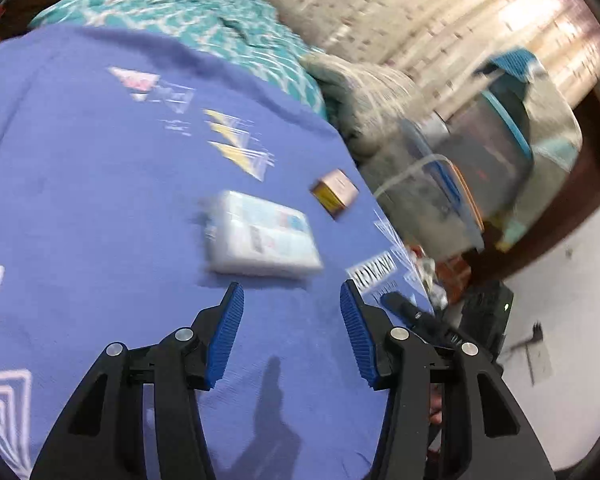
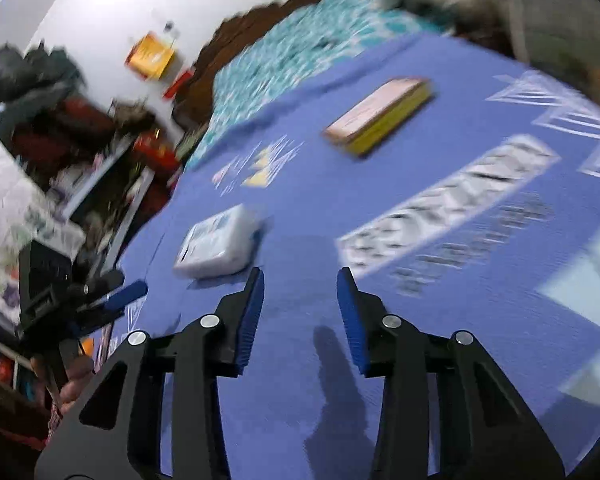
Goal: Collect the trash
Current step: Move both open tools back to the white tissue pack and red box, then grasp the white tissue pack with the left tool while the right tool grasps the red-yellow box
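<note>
blue bedsheet [image 1: 100, 200] carries both bits of trash uncollected: a white packet [image 1: 260, 238] just ahead of the left tool [image 1: 292, 304], a small box [image 1: 334, 194] beyond. right tool [image 2: 300, 292] empty too, both standing apart.

The right gripper [image 2: 300, 280] hangs over the blue sheet [image 2: 440, 340], jaws apart and empty; a white packet [image 2: 216, 240] lies just beyond, a pink-and-yellow box [image 2: 380, 118] farther off.

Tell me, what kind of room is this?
Probably a bedroom: a blue printed bedsheet covers a bed, a teal patterned blanket lies bunched behind it, and cluttered shelves stand alongside.
</note>
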`<state>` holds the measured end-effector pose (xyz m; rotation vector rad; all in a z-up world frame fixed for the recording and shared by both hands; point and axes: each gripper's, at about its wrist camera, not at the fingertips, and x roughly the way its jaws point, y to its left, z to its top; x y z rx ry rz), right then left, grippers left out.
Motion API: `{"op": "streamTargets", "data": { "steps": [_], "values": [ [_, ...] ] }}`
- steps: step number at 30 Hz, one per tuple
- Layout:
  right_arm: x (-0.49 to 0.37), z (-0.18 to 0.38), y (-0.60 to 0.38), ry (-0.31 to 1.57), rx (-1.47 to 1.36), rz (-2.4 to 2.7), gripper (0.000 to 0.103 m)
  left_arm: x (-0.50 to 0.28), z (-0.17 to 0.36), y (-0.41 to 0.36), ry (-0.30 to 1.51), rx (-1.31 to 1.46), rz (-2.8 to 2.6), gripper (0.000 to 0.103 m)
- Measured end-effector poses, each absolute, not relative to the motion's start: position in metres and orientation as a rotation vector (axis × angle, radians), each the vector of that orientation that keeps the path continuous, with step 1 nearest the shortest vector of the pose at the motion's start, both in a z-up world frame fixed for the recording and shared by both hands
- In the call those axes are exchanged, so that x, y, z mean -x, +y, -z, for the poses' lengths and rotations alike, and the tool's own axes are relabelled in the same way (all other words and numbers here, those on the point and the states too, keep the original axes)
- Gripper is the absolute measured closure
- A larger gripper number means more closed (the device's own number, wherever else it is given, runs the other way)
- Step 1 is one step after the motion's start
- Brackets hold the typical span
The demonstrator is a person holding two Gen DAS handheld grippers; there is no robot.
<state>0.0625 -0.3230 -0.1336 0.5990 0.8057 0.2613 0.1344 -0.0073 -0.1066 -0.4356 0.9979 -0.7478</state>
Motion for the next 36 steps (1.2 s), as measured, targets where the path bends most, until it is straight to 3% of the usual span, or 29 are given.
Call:
{"op": "streamTargets", "data": {
  "steps": [9,16,23,26,31,36],
  "values": [
    [-0.147,0.139,-0.285,0.9,-0.541,-0.296,0.066,-0.165,0.133,-0.012,1.101,0.484,0.73,0.057],
    [-0.099,0.134,-0.195,0.981,-0.316,-0.642,0.066,-0.185,0.144,-0.006,1.119,0.569,0.696,0.054],
    [-0.112,0.122,-0.304,0.876,-0.433,-0.35,0.064,-0.175,0.128,-0.021,1.095,0.421,0.602,0.023],
    [-0.131,0.114,-0.373,0.812,-0.499,-0.119,0.021,-0.164,0.114,-0.043,1.045,0.304,0.583,0.013],
    [-0.204,0.124,-0.427,0.88,-0.51,0.114,0.014,-0.145,0.116,-0.082,0.974,0.055,0.502,0.013],
    [-0.284,0.131,-0.395,0.92,-0.457,0.184,0.008,-0.139,0.129,-0.084,0.97,-0.016,0.428,0.013]
  ]
}}
